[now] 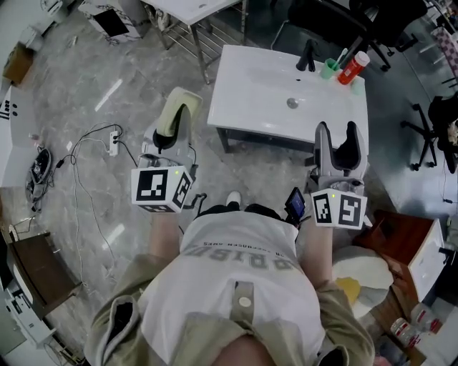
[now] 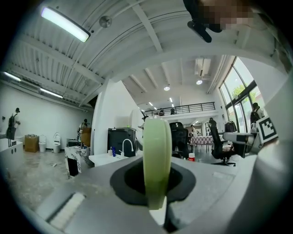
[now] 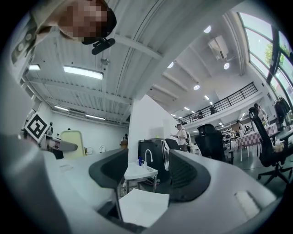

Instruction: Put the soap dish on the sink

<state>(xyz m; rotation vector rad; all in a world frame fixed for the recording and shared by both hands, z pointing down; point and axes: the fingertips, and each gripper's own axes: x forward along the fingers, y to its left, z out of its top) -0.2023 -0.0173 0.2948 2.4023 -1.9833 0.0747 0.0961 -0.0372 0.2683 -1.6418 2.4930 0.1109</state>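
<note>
A pale green soap dish [image 1: 179, 107] stands on edge between the jaws of my left gripper [image 1: 172, 134], which is shut on it. In the left gripper view the soap dish [image 2: 157, 157] shows edge-on, upright, clamped by the dark pads. The white sink [image 1: 257, 93] stands ahead and to the right, with a black faucet [image 1: 308, 56] at its far edge. The dish is held short of the sink's near left corner. My right gripper [image 1: 338, 143] hangs open and empty at the sink's near right edge. In the right gripper view the sink [image 3: 137, 173] appears small between the open jaws.
A green cup [image 1: 330, 68] and a red bottle [image 1: 354, 68] stand on the sink's far right corner. A power strip with cables [image 1: 113, 143] lies on the floor at the left. Black office chairs [image 1: 343, 21] stand behind the sink, and a wooden box [image 1: 401, 239] sits at the right.
</note>
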